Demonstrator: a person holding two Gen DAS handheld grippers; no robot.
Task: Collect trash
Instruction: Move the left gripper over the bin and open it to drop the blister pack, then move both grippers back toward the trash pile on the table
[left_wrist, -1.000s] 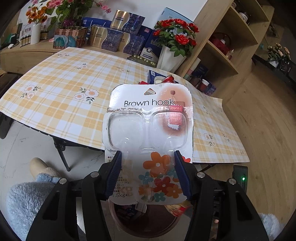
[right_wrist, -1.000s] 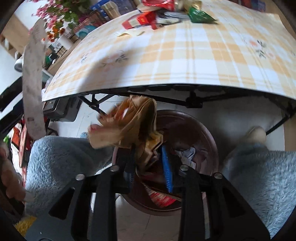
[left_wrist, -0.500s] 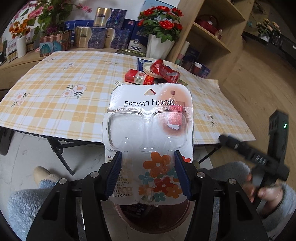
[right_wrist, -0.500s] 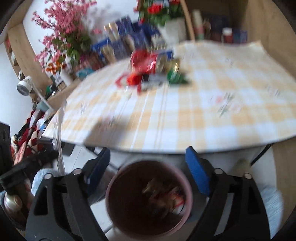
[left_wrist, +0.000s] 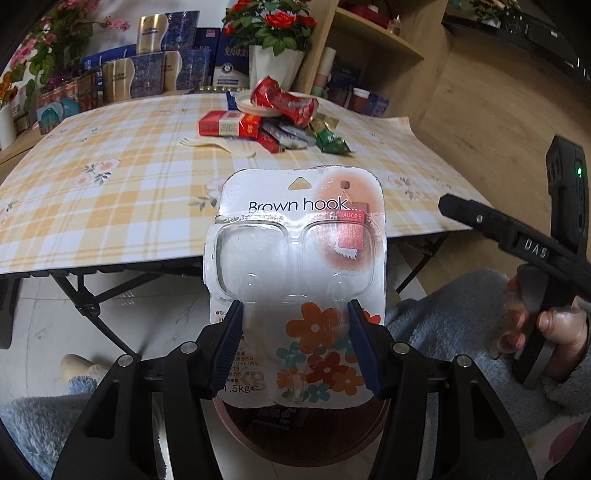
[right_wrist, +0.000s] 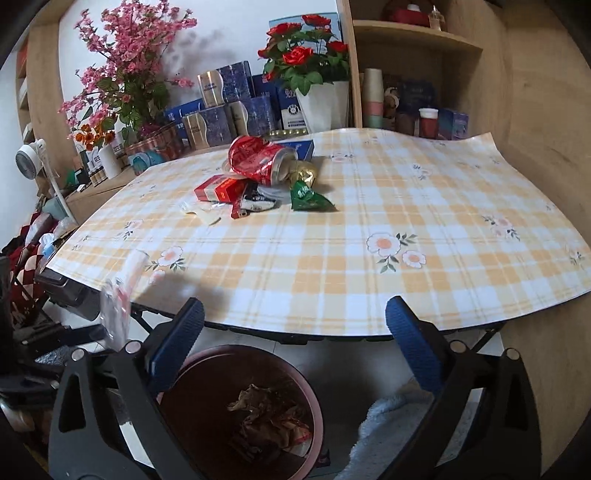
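My left gripper (left_wrist: 295, 332) is shut on a "Brown hook" blister pack (left_wrist: 297, 258), holding it upright above the brown trash bin (left_wrist: 306, 439). My right gripper (right_wrist: 293, 343) is open and empty, above the bin (right_wrist: 199, 373), which holds crumpled brown paper (right_wrist: 266, 410). A trash pile sits at the far middle of the table: a crushed red can (right_wrist: 258, 160), red boxes (right_wrist: 221, 190), a green wrapper (right_wrist: 308, 199) and a white plastic fork (right_wrist: 201, 212). The pile also shows in the left wrist view (left_wrist: 273, 118). The blister pack appears edge-on at the left of the right wrist view (right_wrist: 120, 291).
The table with the yellow plaid cloth (right_wrist: 424, 258) stands in front of the bin. Flower pots (right_wrist: 321, 85) and blue boxes (right_wrist: 229, 107) line the back. Wooden shelves (right_wrist: 413, 74) stand at the right. The person's fleece-clad legs (left_wrist: 443, 332) flank the bin.
My right gripper opened and dropped the crumpled brown paper into the bin, then rose toward the table. My left gripper kept hold of the blister pack and tilted up.
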